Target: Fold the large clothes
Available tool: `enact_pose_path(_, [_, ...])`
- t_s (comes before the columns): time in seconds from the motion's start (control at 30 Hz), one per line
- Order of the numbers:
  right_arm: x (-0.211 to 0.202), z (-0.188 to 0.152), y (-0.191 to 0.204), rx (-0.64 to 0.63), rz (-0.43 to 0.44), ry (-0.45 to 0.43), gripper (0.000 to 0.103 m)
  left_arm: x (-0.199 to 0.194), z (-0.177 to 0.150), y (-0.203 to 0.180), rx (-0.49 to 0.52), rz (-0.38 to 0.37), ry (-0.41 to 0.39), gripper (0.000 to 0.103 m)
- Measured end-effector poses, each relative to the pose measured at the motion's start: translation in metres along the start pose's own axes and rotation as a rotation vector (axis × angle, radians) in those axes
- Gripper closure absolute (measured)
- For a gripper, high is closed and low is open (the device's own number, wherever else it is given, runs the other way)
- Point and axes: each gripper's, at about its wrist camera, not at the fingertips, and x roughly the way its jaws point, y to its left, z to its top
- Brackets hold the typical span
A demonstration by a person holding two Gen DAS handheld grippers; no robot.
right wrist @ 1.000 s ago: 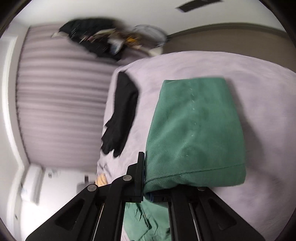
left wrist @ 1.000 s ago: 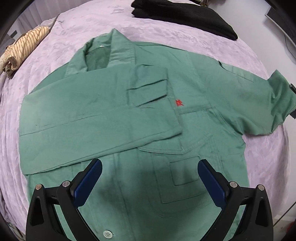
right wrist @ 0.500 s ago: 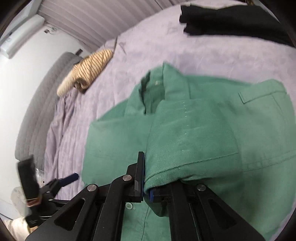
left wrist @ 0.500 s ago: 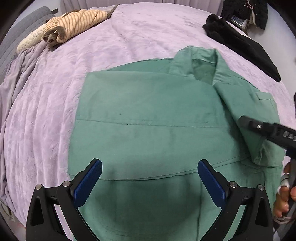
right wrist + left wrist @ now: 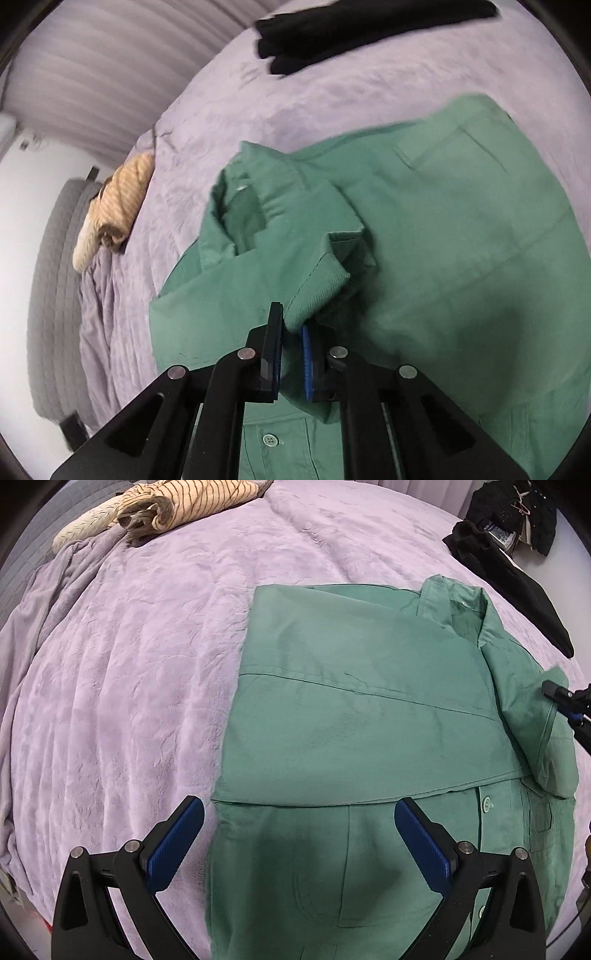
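Looking down on a bed [image 5: 122, 672] covered by a crumpled lilac blanket, we are seeing a green jacket [image 5: 362, 716] lying flat across its middle, collar [image 5: 458, 605] toward the far side. A rolled striped cloth [image 5: 173, 502] is sitting at the far left of the bed near a grey padded headboard [image 5: 55, 280]. A black garment [image 5: 517, 583] is lying along the far right edge, and a pale pleated curtain [image 5: 110, 62] is hanging behind the bed.

We are holding the left claw [image 5: 299, 845] steeply downward over the jacket's lower left part, jaws standing wide apart with nothing between the blue pads [image 5: 173, 845]. We are pointing the right claw [image 5: 293, 354] downward near the collar. Its jaws are opening, and the sleeve cuff [image 5: 317, 284] is still sitting between them, apparently loose rather than pinched. In the left wrist view, the right claw's tip is showing at the right edge against the folded sleeve.

Compared with a second ago, the right sleeve, then held up in a tight pinch off the bed's side, is now lying folded across the jacket's chest. The left sleeve is remaining folded over the front. The left claw's view has swung from the jacket's front pockets toward its left edge and the bare blanket.
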Motion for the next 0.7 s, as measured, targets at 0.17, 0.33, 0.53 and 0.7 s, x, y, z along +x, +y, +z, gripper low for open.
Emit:
enact_pose_path(0.17, [0.031,-0.032,0.091,-0.348,-0.017,0.099,0.084,0.004,0.0,0.015,-0.014,0.018,0.015,0.0])
enact_pose_path(0.33, [0.067,-0.081,0.105,-0.439,-0.023,0.286,0.039,0.008,0.007,0.013,-0.027,-0.049,0.02,0.0])
enact_pose_path(0.53, [0.02,-0.091,0.031,-0.213,-0.012,0.276,0.039,0.024,0.024,-0.028,-0.001,-0.213,0.05,0.0])
enact_pose_path(0.7, [-0.048,-0.082,-0.088,0.178,-0.026,0.134,0.039,0.037,0.037,-0.072,0.042,-0.227,0.047,0.0])
